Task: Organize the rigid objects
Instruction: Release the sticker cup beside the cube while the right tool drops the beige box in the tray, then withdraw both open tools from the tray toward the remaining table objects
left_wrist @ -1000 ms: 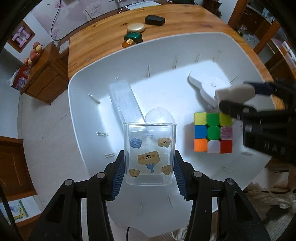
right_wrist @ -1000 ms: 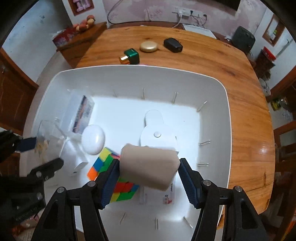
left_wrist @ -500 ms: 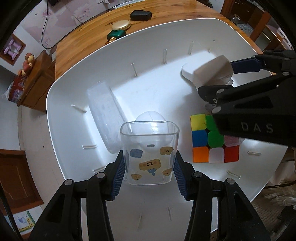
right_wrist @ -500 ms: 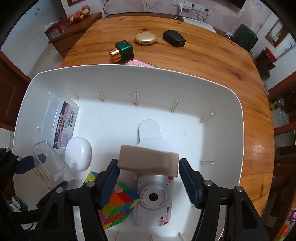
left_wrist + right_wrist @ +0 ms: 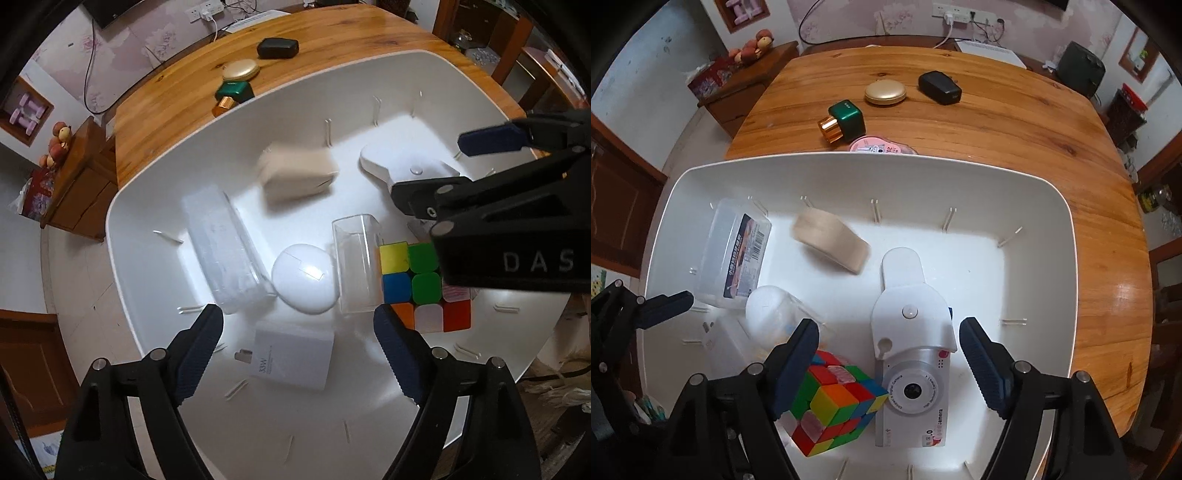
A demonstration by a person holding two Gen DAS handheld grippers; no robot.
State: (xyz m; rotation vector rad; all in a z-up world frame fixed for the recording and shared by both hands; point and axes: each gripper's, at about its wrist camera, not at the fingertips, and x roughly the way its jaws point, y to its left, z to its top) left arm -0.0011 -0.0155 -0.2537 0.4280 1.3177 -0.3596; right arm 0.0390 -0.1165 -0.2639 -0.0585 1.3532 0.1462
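Fingers of both grippers stand spread apart with nothing between them. The left gripper [image 5: 297,325] hangs over the near part of the white bin [image 5: 147,280]; the right gripper [image 5: 888,339] hangs over the bin's near right part.

Nearest in the left wrist view lies a white charger block [image 5: 291,360] printed "33W", just below the left gripper's tips. Beyond it a white oval case [image 5: 304,278] rests between a clear lidded box [image 5: 225,254] on its left and a clear plastic cup [image 5: 356,264] on its right, touching or nearly touching both. The cup lies beside a colour cube [image 5: 410,280], which is partly hidden by the right gripper's arm.

In the right wrist view the colour cube [image 5: 833,406] sits tilted at the near edge, against a small silver camera [image 5: 916,398]. A white flap-shaped cover [image 5: 908,299] lies over the camera's far end.

Farther in, a beige case [image 5: 297,177] is blurred with motion near the bin's far wall, apart from the other items; whether it touches the floor of the bin cannot be told.

Outside the bin, on the wooden table [image 5: 1015,122], are a pink round tin [image 5: 882,147] just behind the rim, a green bottle with a gold cap [image 5: 844,120], a gold oval compact [image 5: 885,93] and a black case [image 5: 940,88].
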